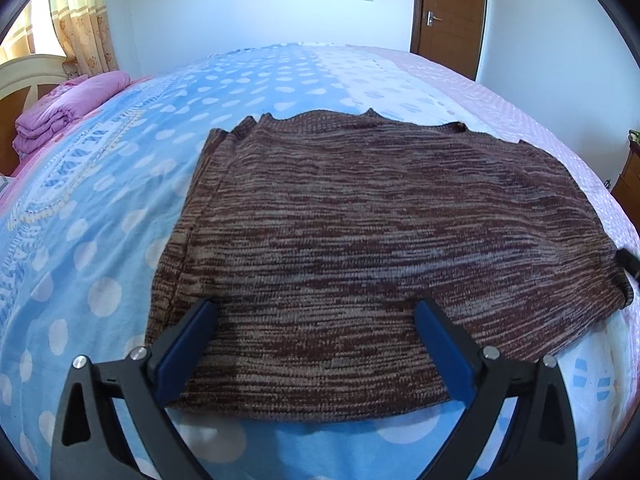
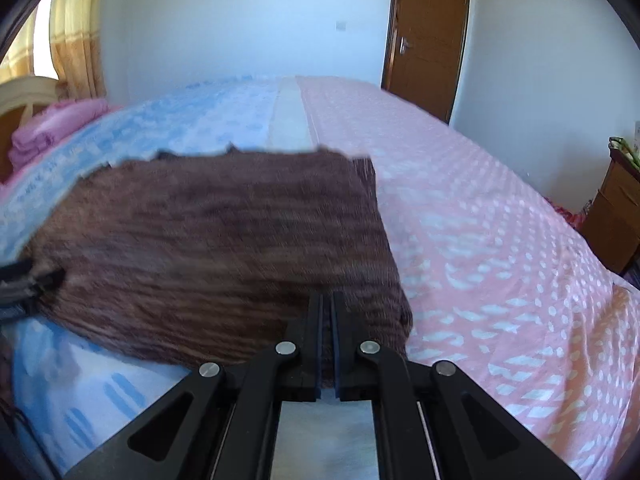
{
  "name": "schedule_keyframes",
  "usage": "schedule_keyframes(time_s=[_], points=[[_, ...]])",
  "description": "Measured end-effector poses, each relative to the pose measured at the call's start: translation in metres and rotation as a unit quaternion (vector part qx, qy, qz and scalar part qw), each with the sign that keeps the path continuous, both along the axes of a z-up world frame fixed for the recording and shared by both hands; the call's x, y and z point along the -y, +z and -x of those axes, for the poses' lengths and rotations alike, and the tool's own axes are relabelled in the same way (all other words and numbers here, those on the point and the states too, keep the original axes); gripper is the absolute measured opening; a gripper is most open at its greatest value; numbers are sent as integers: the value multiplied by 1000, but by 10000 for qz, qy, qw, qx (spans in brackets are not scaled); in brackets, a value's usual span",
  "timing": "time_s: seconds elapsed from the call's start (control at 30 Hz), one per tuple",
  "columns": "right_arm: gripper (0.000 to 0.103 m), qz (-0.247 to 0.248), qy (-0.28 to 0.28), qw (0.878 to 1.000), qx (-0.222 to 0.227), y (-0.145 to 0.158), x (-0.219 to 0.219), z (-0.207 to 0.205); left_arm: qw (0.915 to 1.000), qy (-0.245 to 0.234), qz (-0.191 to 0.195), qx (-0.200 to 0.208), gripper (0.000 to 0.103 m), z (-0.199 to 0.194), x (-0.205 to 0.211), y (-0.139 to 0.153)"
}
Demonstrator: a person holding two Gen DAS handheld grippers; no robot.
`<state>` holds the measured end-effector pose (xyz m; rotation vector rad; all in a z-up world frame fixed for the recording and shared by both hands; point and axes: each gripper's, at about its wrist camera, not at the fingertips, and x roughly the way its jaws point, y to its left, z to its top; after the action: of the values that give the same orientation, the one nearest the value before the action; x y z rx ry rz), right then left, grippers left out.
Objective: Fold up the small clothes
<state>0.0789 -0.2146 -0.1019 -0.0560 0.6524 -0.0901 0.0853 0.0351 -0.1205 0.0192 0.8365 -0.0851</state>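
The brown knitted garment [image 1: 360, 232] lies flat on the bed [image 1: 100, 208], across the border where the blue dotted sheet meets the pink one [image 2: 500, 240], and it looks already doubled, with a thick edge on its near side. My left gripper [image 1: 316, 312] hovers low over the near edge of the knit with its blue fingers [image 1: 188, 344] spread wide — they frame the cloth but do not pinch it. My right gripper [image 2: 327, 312] points forward at the near right corner of the garment, its fingers pressed almost together with a fold of brown knit between them, so it holds the garment there; this view is blurred. In the left view only the tip of the right gripper shows, at the far right edge of the cloth. On the left side of the bed, near the headboard [image 1: 24, 76], sits a folded pink blanket [image 1: 68, 108], and behind stand the curtain [image 1: 80, 16] and a brown door [image 2: 428, 32].
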Motion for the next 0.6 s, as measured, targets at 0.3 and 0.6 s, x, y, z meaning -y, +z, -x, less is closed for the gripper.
schedule_keyframes(time_s=[0.3,0.6], points=[[3,-245,1143,9931,-93,24,-100,-68,9999,12,100,8,103,0,-1,0],[3,-854,962,9896,-636,-28,-103,-102,9994,-10,335,67,103,2,-7,1]])
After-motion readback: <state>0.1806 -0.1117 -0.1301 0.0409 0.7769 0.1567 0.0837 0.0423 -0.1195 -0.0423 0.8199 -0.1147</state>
